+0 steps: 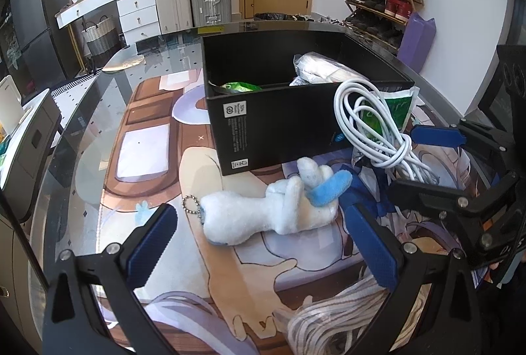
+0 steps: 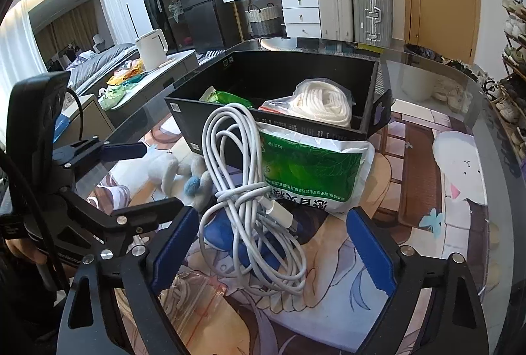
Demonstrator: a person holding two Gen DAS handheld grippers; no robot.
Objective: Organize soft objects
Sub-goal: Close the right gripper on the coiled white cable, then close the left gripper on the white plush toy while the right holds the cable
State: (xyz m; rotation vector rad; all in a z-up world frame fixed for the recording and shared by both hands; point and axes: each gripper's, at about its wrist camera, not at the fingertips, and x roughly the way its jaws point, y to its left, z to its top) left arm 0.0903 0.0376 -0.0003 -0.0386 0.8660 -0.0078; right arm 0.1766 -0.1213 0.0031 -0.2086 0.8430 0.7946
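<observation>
Your left gripper (image 1: 263, 243) stands with its jaws spread wide over the printed table mat (image 1: 144, 154), the blue pads (image 1: 154, 240) clear of everything. Between and just beyond them lies a pale blue plush toy (image 1: 263, 213) on its side, a bead chain (image 1: 190, 207) at one end and a darker blue limb at the other; nothing presses on it.

Your right gripper (image 2: 273, 253) is also wide apart. A coiled white cable (image 2: 250, 190) sits between its pads, its loops rising against the front wall of the black box (image 2: 296, 69), but neither pad touches the cord. No earlier view is given to compare.

Behind the cable, a green-and-white soft packet (image 2: 315, 171) leans against the box's near wall, outside it. A clear zip bag (image 2: 187, 292) lies on the mat beside your right gripper's left finger.

The box stands on the glass-topped table just beyond both grippers. Inside it, a bag of white rope (image 2: 325, 105) fills the right compartment and a green packet (image 2: 227, 98) lies in the left one.

From the right wrist view, the plush toy shows to the left of the cable, near the box's front wall.
</observation>
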